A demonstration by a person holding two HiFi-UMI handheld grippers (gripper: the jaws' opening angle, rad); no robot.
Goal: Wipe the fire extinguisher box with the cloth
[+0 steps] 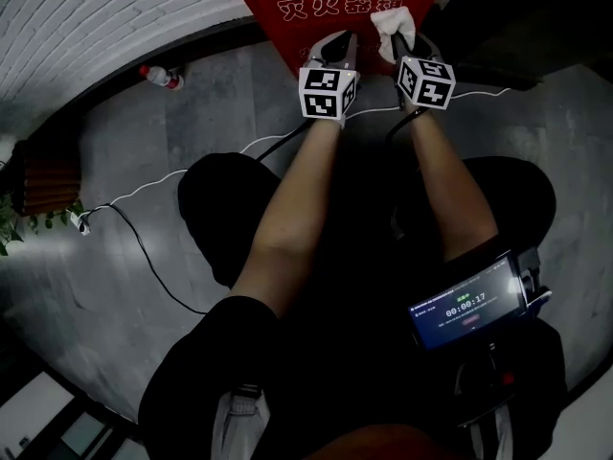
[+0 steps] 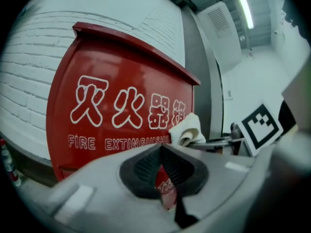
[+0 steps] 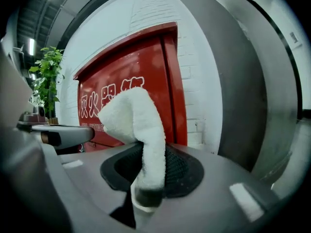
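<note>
Dim, shadowed head view, brighter gripper views lit by ceiling strip lights (image 2: pixel 244 8), fisheye-bent edges, blurred foregrounds

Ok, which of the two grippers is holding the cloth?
The right gripper: its jaws pinch the white cloth. The left gripper is shut with nothing in it.

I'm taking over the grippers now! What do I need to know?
Left gripper: shut, holding nothing, pointed at the red fire extinguisher box.
Right gripper: shut on the white cloth, held up by the right end of the box's lettering. Whether it touches can't be judged.
Done: cloth is in the gripper.
Left: wipe the box front. No wiped patch shows yet.
</note>
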